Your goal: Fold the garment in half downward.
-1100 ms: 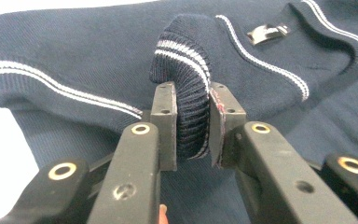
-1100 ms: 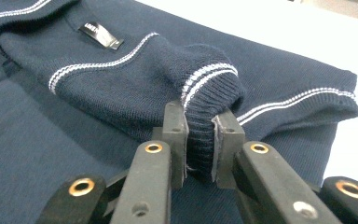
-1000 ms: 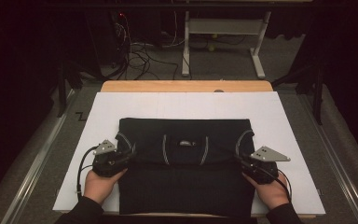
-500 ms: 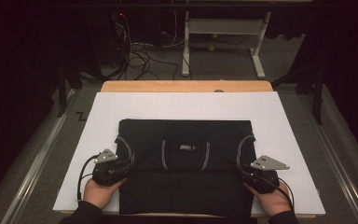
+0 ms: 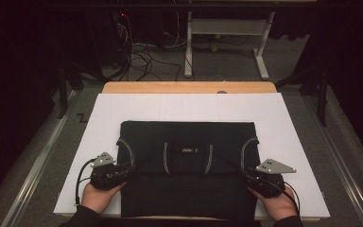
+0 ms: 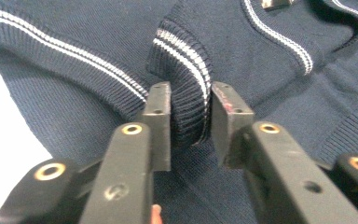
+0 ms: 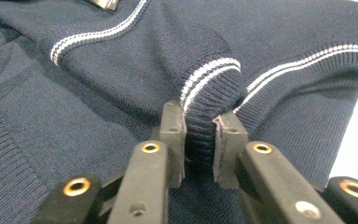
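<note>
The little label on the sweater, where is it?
In the high view, the label sits in the middle of the folded dark sweater, between its two striped lines, about midway between the left gripper and the right gripper.

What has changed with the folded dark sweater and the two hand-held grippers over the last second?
Both cuffs came down toward the person. The left gripper and right gripper have just been opening around the striped ribbed cuffs. The dark navy knitted sweater stayed on the white board.

The sweater [image 5: 187, 170] lies on the bench [image 5: 283, 118], between the left hand-held gripper [image 5: 131, 169] and the right hand-held gripper [image 5: 244, 173]; a cuff [image 6: 186, 88] sits between each one's jaws. Its folded bulk lies ahead of them.
</note>
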Demonstrator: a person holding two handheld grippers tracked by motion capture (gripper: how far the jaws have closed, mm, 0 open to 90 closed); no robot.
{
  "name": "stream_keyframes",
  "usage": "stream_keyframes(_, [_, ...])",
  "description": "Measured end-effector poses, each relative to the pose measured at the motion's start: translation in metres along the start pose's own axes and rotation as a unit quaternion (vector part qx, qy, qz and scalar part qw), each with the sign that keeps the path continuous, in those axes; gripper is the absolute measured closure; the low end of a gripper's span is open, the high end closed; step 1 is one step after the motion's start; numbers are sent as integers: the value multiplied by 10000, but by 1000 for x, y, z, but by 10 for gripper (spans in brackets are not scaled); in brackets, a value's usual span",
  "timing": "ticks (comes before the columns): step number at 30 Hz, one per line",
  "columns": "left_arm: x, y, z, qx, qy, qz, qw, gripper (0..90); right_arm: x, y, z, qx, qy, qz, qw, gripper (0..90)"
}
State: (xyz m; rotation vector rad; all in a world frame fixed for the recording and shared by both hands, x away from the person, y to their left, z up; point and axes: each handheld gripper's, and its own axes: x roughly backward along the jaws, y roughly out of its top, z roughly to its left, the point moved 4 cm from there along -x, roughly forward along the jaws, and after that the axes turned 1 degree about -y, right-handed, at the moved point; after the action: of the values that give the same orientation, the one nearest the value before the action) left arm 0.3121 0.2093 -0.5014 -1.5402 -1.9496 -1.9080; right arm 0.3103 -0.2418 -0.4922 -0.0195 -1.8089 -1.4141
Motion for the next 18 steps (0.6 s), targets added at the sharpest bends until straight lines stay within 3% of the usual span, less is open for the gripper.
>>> stream_keyframes(3, [3,2,3,118,-21,-154,9998,535,2,0,-2,-114,29,-55,9999,641])
stream_keyframes(8, [12,7,7,234,62,-465,9986,435,14,2,-10,-417,-11,-376,9984,535])
stream_keyframes(12, [18,19,0,99,170,-679,9975,317,22,8,-11,-460,-161,-609,9970,420])
stream_keyframes(15, [15,37,-11,48,3,-596,9982,200,24,19,-7,-387,-167,-751,9963,389])
stream_keyframes(18, [7,55,-16,-79,-41,-432,9990,131,19,36,-4,-261,-83,-707,9971,366])
